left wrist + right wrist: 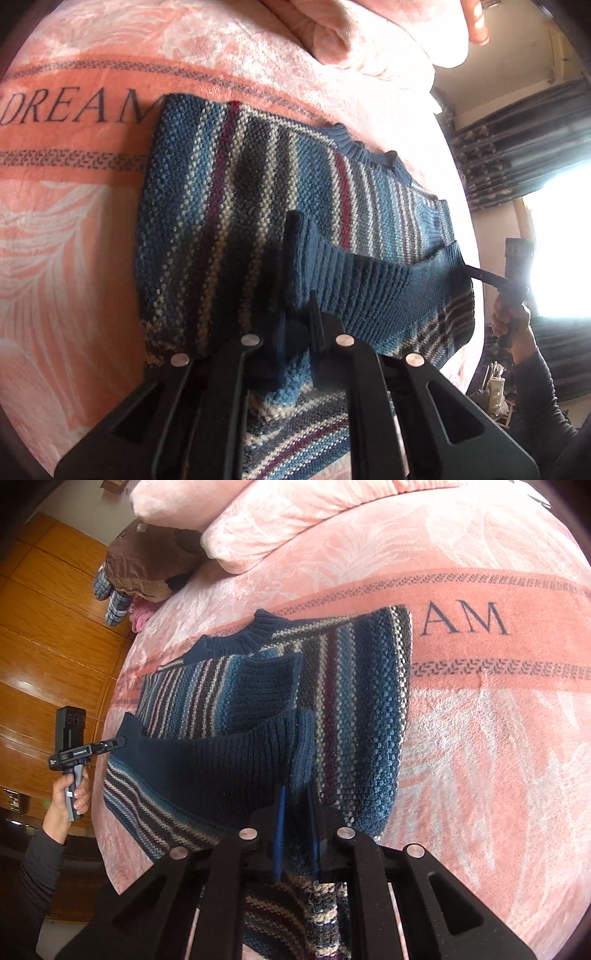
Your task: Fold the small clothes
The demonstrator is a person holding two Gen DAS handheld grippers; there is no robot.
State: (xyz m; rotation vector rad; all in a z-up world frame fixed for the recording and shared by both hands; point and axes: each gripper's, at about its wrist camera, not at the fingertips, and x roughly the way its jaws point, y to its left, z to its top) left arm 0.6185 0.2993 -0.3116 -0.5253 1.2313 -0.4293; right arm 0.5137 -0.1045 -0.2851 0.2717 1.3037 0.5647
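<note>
Two claws hold the striped knit sweater (229,206) by its ribbed navy hem (369,284), lifted over the sweater body on the pink bed blanket (74,236). Left claw (295,332) is clamped on one hem corner; right claw (297,808) is pinched on the other. Step looks like the bottom-up fold, about midway. Next: carry the hem toward the collar (369,151), keep it level, lay flat, then release.
</note>
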